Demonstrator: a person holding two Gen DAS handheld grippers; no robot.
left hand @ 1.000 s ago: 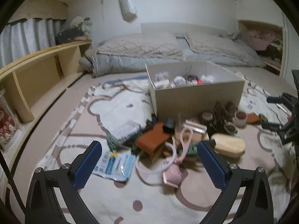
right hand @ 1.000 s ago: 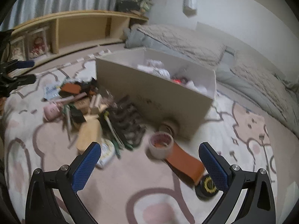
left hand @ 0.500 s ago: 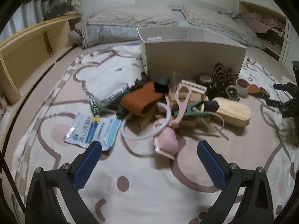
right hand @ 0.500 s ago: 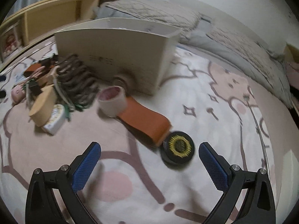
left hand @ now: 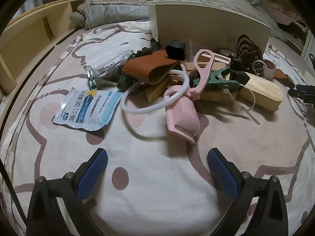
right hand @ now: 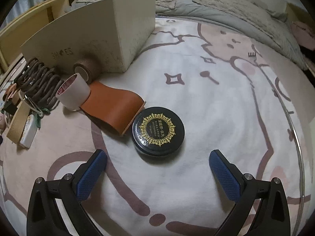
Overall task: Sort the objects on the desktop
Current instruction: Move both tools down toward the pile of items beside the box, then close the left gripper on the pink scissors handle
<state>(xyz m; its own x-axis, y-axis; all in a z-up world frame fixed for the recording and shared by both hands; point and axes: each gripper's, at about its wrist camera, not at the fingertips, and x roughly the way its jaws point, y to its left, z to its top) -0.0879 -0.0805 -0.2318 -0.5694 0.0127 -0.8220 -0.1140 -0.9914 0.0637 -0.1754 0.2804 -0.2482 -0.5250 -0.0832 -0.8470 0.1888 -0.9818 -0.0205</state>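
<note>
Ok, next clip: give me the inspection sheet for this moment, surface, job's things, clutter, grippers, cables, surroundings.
Surface: patterned rug, pink and cream.
Job's things: beige box marked SHOES; black round tin touching a brown leather piece; tape roll on that leather's far end.
Clutter: pile in front of the box, with pink scissors, green clip, white ring, medicine sachet lying apart.
Grippers: left hand-held gripper open, empty, short of the pile; right hand-held gripper open, empty, just short of the tin.
Cables: nothing seen.
Surroundings: bedding behind; wooden shelf to the left.
</note>
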